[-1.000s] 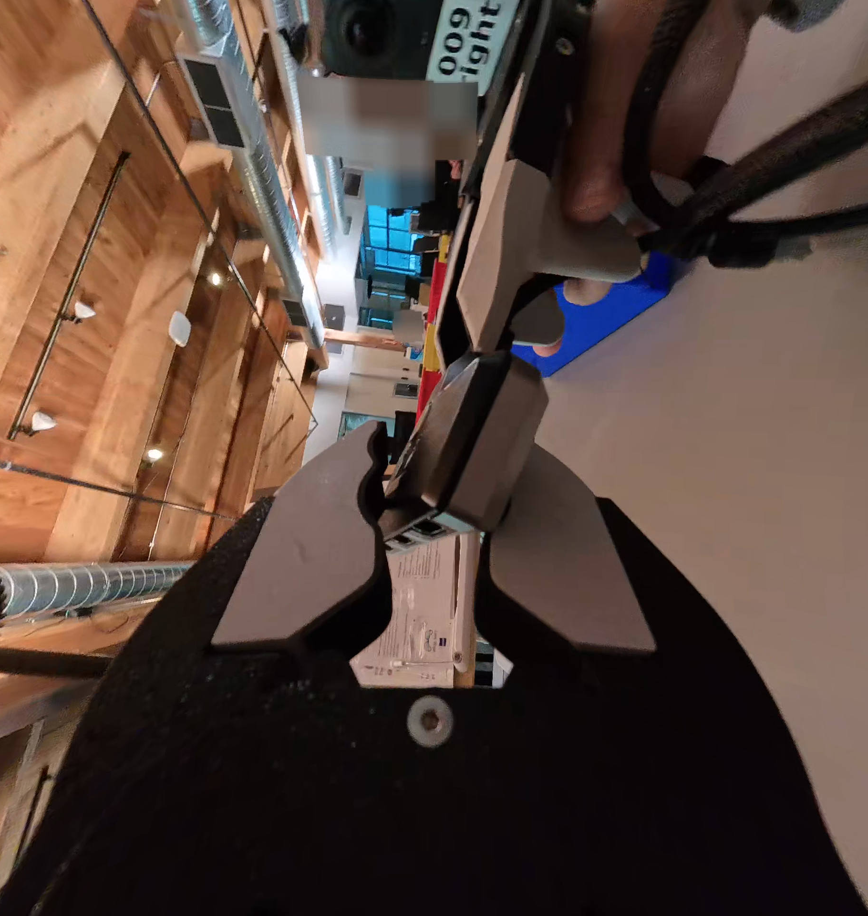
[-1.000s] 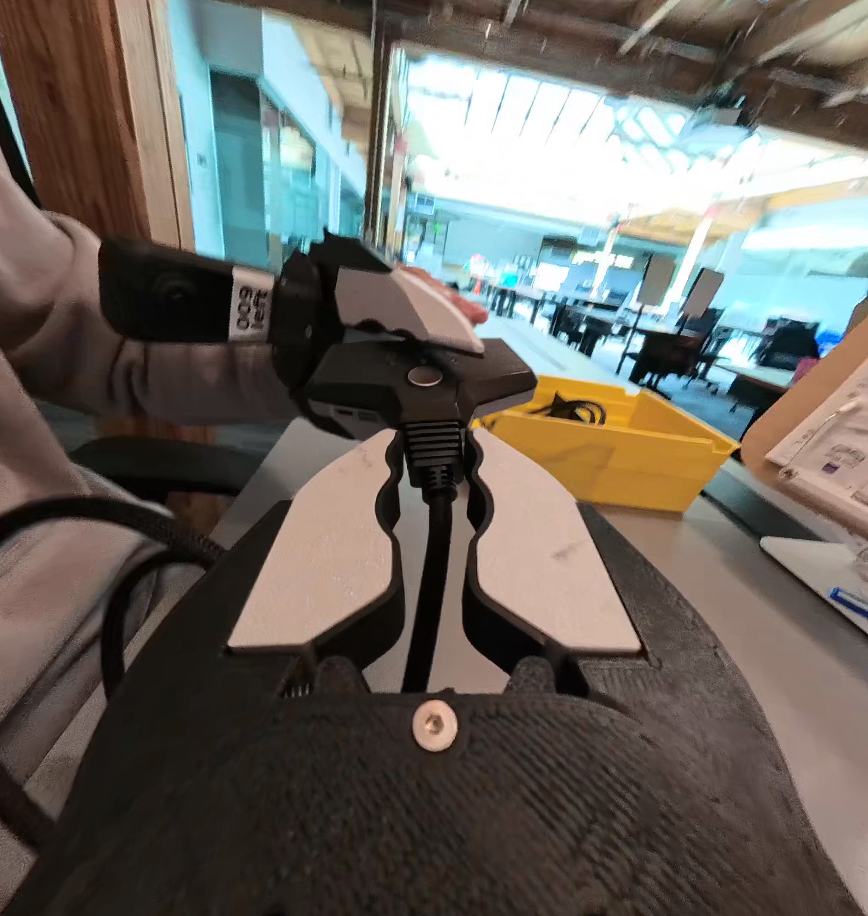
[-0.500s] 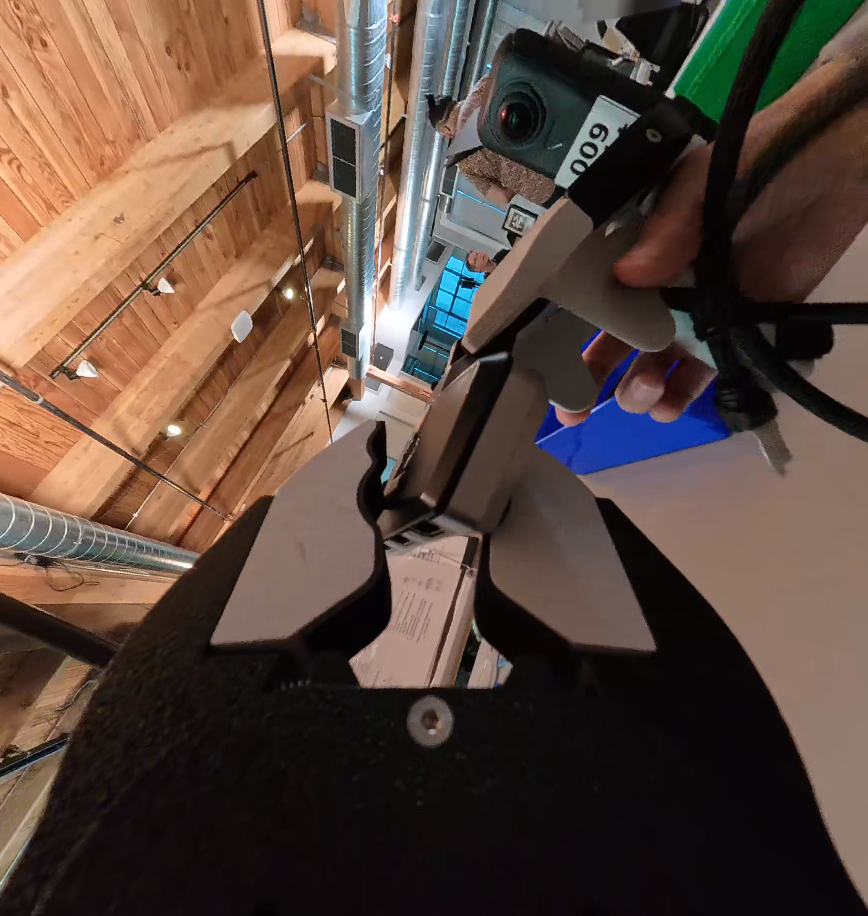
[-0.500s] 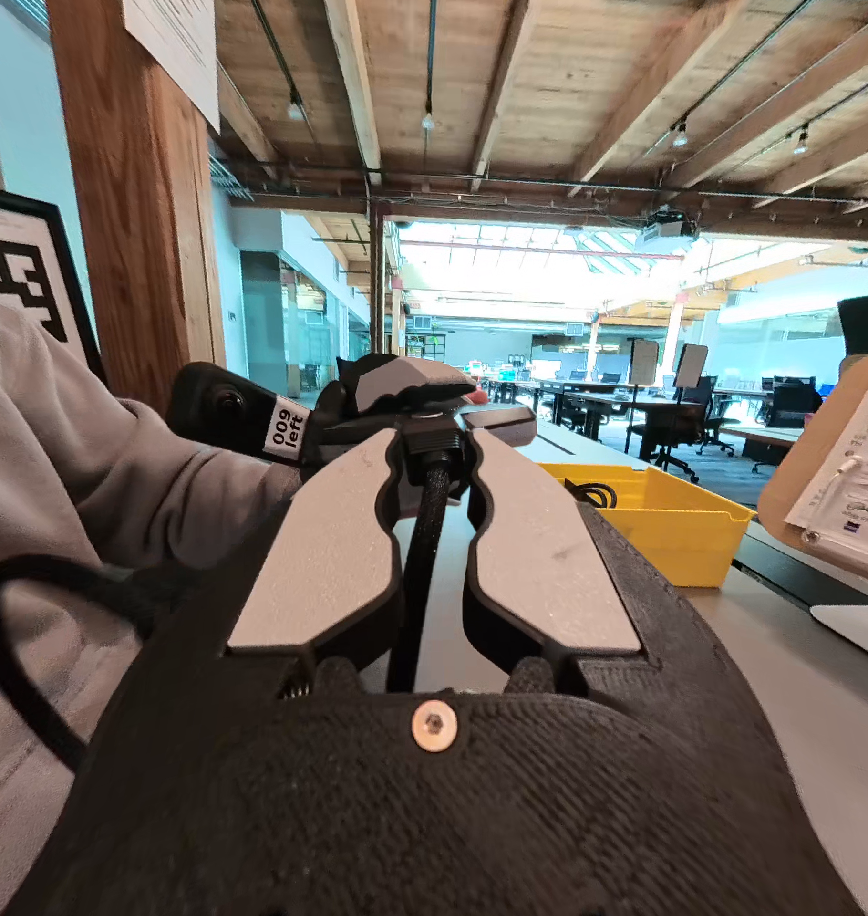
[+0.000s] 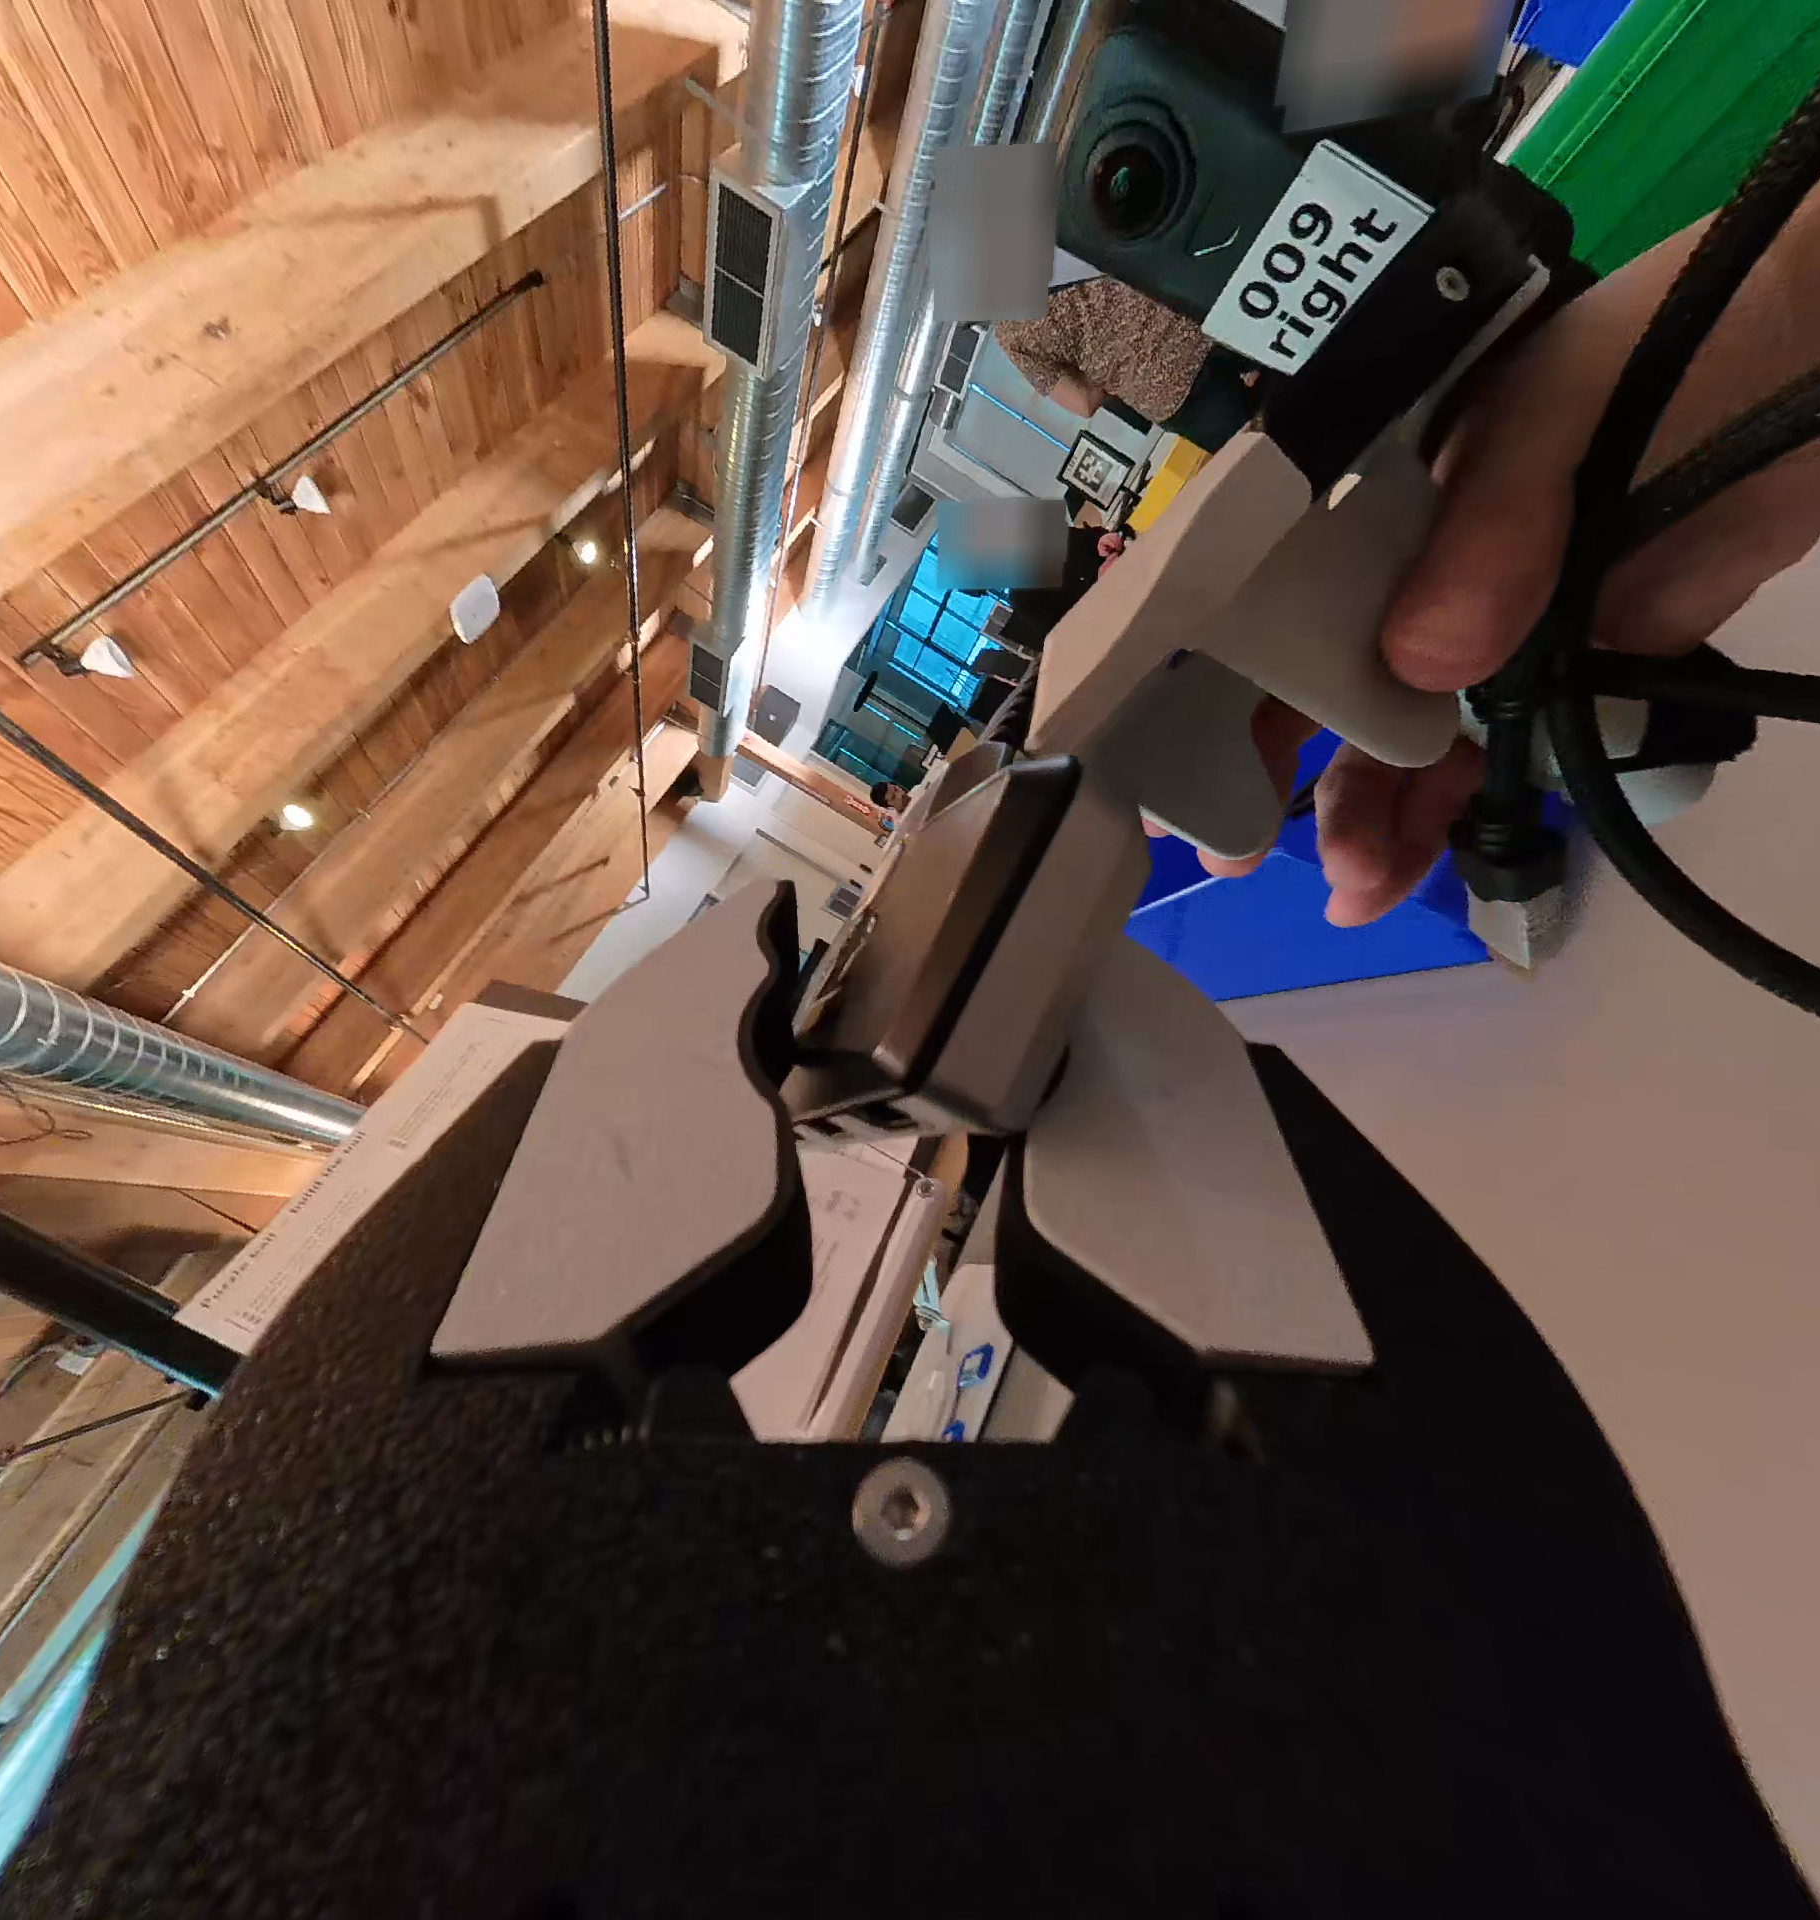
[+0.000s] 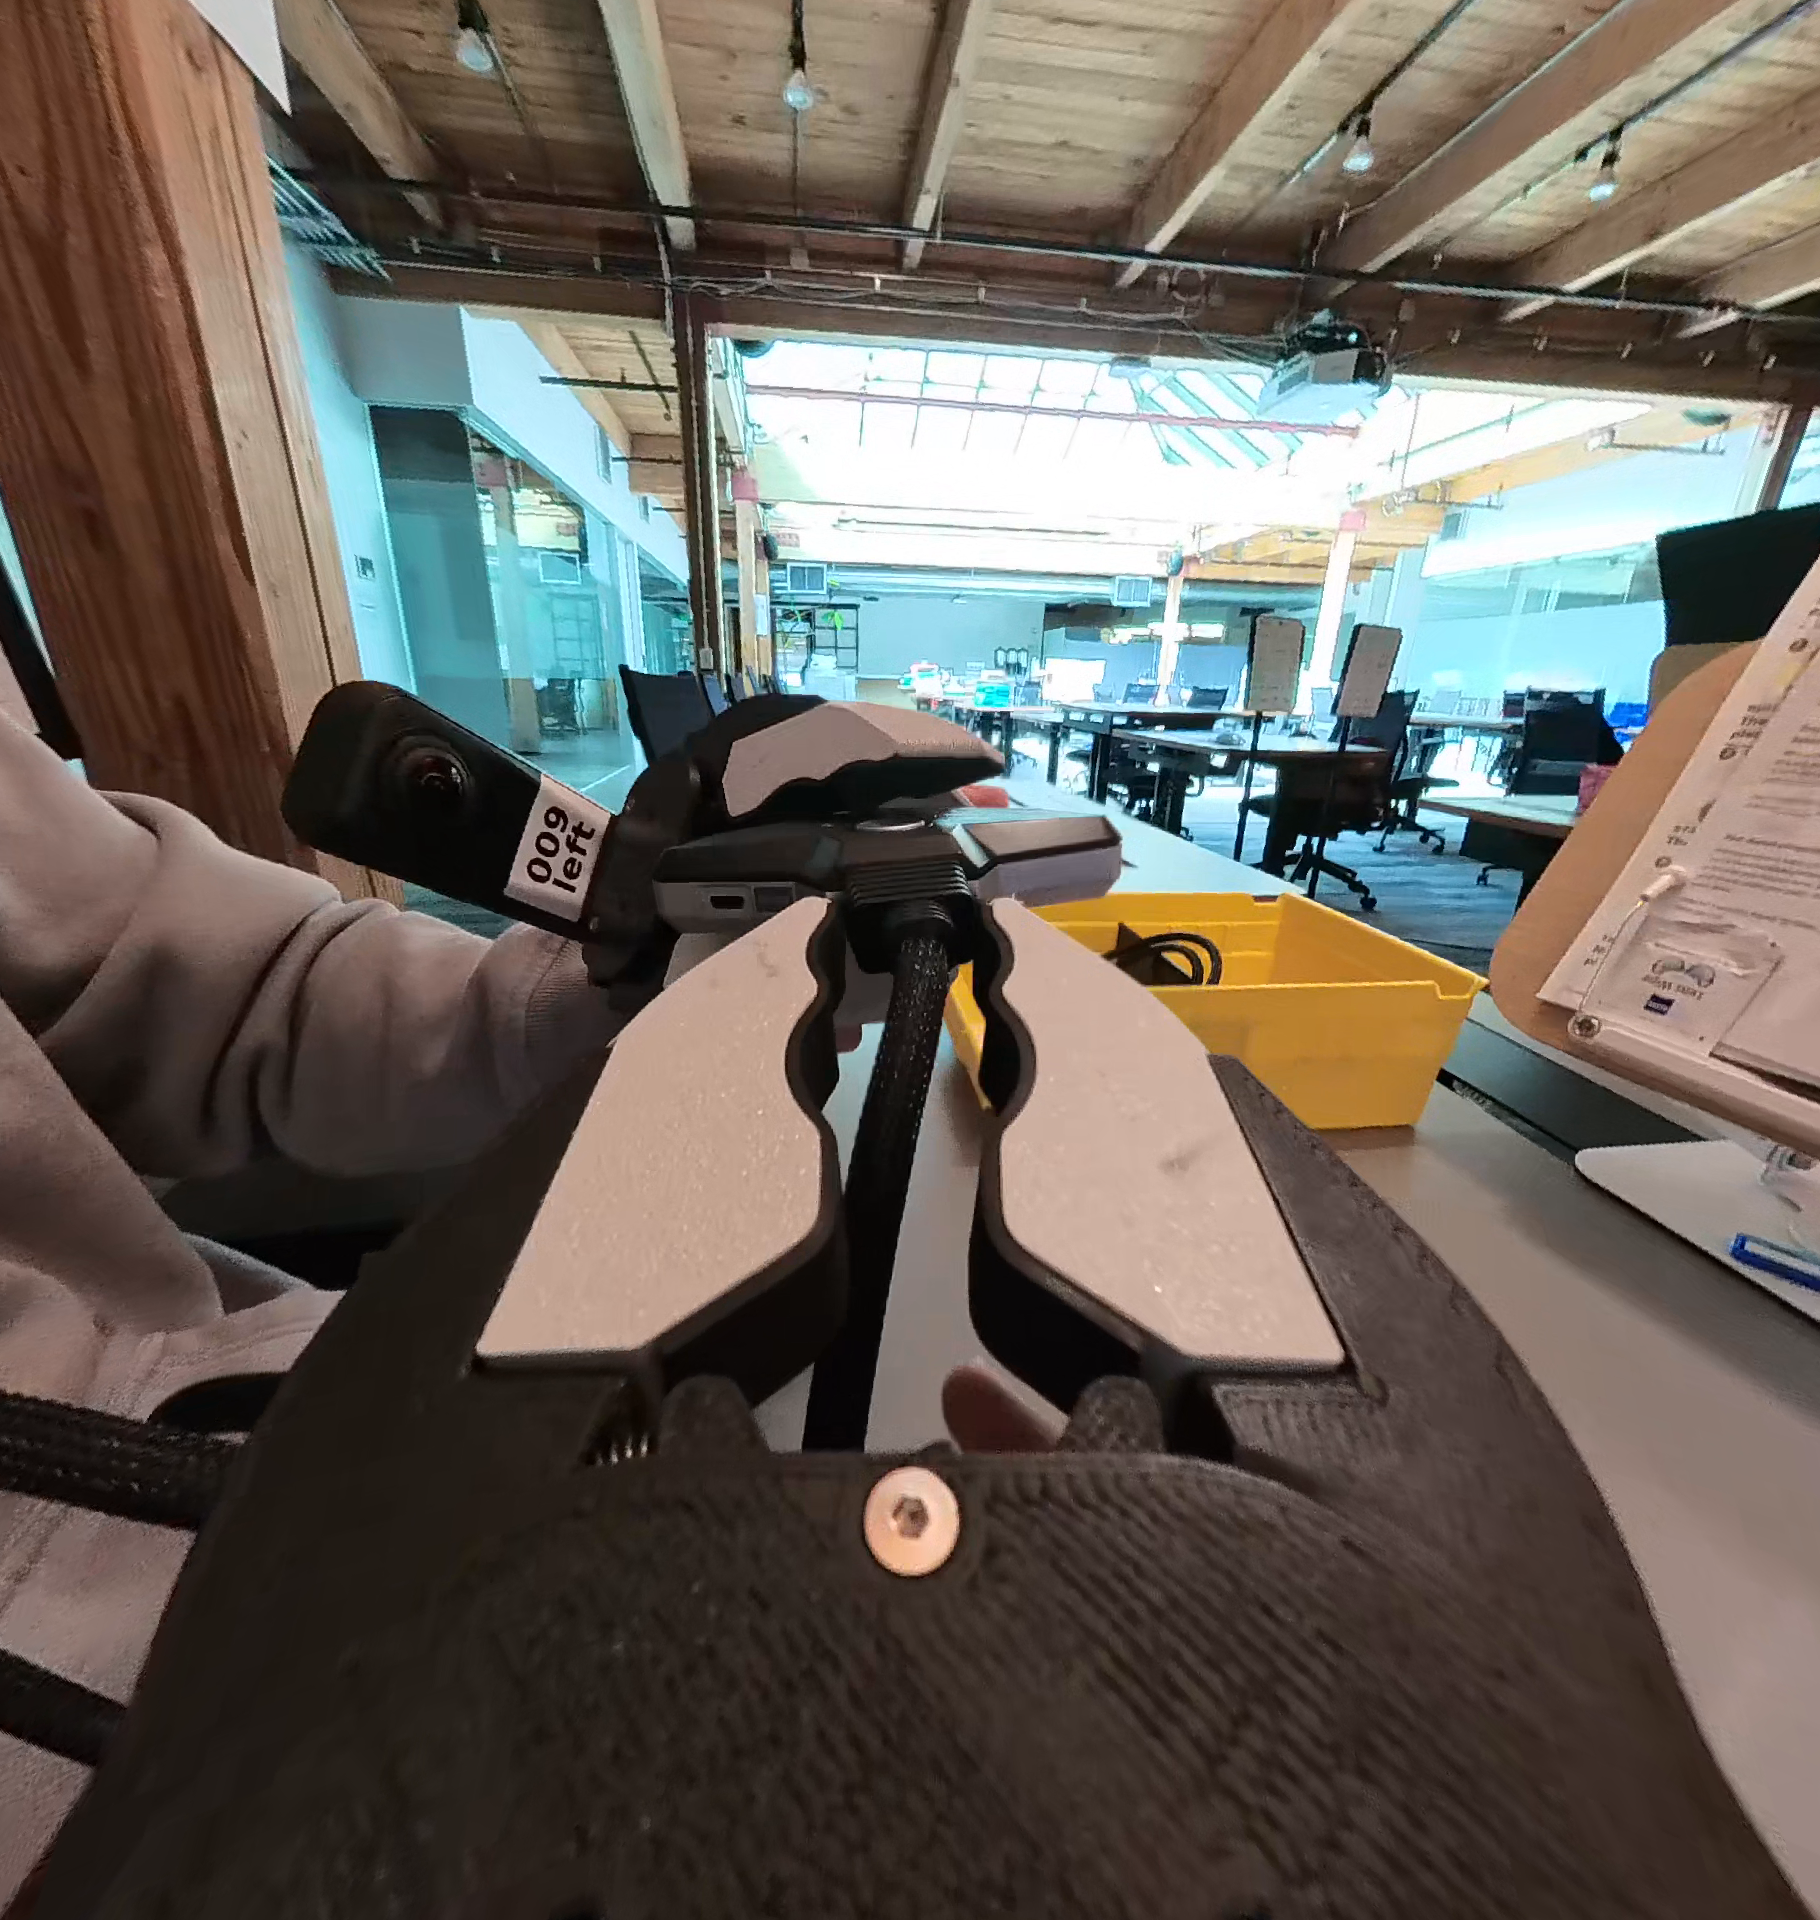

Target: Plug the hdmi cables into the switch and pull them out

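My left gripper (image 5: 921,997) is shut on the dark grey HDMI switch (image 5: 973,935) and holds it in the air, turned on its side. In the right wrist view the switch (image 6: 1031,836) lies flat ahead, clamped by the left gripper (image 6: 844,758). My right gripper (image 6: 911,920) is shut on the black plug (image 6: 906,883) of a braided HDMI cable (image 6: 880,1153); the plug sits against the switch's near edge. The right gripper also shows in the left wrist view (image 5: 1186,748), just beyond the switch. A second loose plug (image 5: 1508,894) hangs from the hand.
A yellow bin (image 6: 1290,997) with a coiled black cable stands on the grey table (image 6: 1612,1351) behind the switch. A document stand with papers (image 6: 1737,894) is at the right. A blue bin (image 5: 1290,925) sits beyond the hand. A grey sleeve (image 6: 158,987) fills the left.
The right wrist view dipped slightly, showing more table and the switch's side ports. The left wrist view rolled; the right gripper and hand shifted up and right. Both grips are unchanged.
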The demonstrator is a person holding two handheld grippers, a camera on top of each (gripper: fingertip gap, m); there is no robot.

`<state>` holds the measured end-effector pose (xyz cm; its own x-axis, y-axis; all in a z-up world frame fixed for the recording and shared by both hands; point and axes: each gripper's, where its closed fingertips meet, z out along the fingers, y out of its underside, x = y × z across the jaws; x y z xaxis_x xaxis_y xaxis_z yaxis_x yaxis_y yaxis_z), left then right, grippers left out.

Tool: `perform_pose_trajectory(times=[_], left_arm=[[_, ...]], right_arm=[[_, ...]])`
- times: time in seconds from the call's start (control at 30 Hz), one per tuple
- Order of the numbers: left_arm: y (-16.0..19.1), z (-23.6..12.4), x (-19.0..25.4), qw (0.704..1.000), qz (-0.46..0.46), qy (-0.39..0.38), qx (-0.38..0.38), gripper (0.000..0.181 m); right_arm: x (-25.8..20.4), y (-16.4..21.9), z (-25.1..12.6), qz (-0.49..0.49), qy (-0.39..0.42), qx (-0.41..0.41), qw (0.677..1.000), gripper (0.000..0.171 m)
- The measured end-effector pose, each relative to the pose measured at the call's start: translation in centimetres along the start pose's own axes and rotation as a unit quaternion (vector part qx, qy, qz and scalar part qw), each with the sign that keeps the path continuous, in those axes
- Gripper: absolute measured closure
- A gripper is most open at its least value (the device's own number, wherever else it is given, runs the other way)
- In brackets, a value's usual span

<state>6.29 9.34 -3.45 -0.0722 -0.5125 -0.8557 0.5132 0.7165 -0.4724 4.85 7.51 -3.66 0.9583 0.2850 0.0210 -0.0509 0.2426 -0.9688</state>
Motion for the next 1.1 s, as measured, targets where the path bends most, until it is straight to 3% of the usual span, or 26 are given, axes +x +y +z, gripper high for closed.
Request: perform_pose_trajectory(times=[0.37,0.53,0.7,0.77,0.87,0.97,1.1], left_arm=[[1.6,-0.3,0.0,0.998,-0.059,0.019,-0.006,0.139],[2.5,-1.9,-0.9,0.995,-0.096,0.008,-0.021,0.129],[7.9,-5.4,-6.0,0.976,-0.168,-0.059,-0.123,0.138],[12.6,-7.9,-9.7,0.94,-0.238,-0.118,-0.216,0.141],[20.7,-12.1,-10.9,0.829,-0.399,-0.122,-0.372,0.135],[24.0,-12.7,-9.1,0.748,-0.541,-0.056,-0.38,0.142],[28.3,-13.5,-6.7,0.669,-0.604,-0.035,-0.431,0.144]], right_arm=[[0.7,0.9,0.8,0.005,0.013,0.008,1.0,0.149],[1.4,0.5,-0.3,-0.015,0.026,0.011,0.999,0.149],[3.4,-2.1,-3.9,-0.032,0.075,0.047,0.996,0.149],[4.0,-2.5,-4.9,-0.039,0.092,0.05,0.994,0.149],[4.3,-2.9,-5.5,-0.04,0.099,0.06,0.992,0.149],[4.5,-2.4,-5.2,-0.041,0.101,0.05,0.993,0.149],[4.5,-1.8,-4.7,-0.039,0.095,0.041,0.994,0.149]])
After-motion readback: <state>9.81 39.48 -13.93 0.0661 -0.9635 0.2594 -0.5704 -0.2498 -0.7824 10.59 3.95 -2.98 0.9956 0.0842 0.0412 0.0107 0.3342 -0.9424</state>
